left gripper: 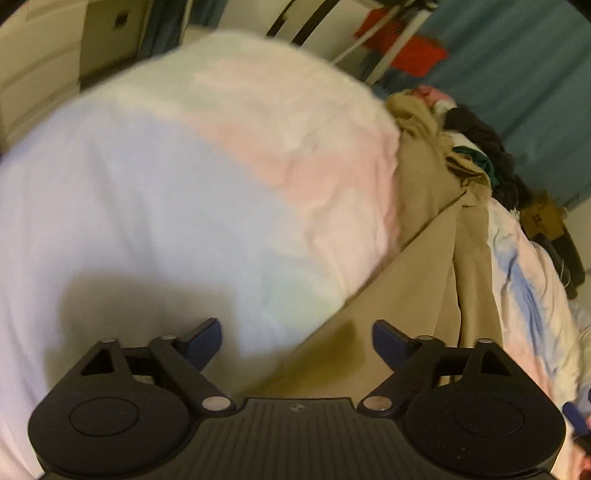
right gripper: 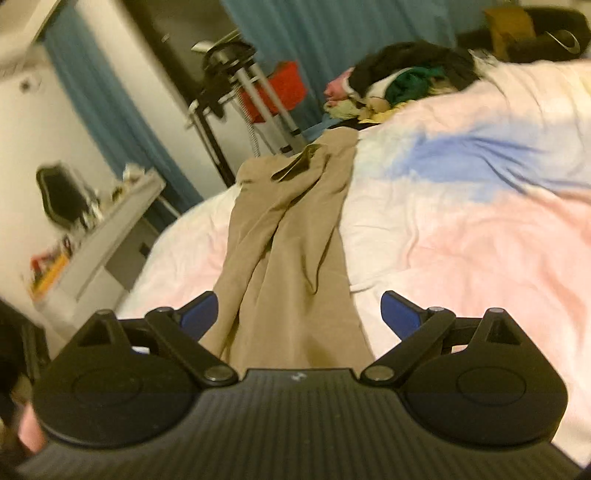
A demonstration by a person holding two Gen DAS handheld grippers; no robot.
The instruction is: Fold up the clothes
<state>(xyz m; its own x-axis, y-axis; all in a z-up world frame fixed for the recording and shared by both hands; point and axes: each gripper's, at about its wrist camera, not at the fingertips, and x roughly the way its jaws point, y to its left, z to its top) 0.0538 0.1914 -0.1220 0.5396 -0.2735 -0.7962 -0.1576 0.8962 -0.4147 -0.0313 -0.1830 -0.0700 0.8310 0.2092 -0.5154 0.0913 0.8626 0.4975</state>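
Tan trousers point(right gripper: 291, 236) lie lengthwise on a pastel pink, blue and white bedspread point(right gripper: 480, 221), legs side by side and creased. My right gripper point(right gripper: 299, 314) hovers open over the near end of the legs, and its blue pads touch no cloth. In the left wrist view the trousers point(left gripper: 424, 295) run along the right, their straight edge crossing under my left gripper point(left gripper: 297, 343). That gripper is open over the edge where cloth meets the bedspread point(left gripper: 184, 184), and nothing is between its pads.
A pile of mixed clothes point(right gripper: 406, 74) sits at the far end of the bed, also seen as the pile point(left gripper: 476, 147). Beyond it are a teal curtain point(right gripper: 332, 29), a red box point(right gripper: 288, 88) on a metal stand and a white shelf point(right gripper: 110, 225).
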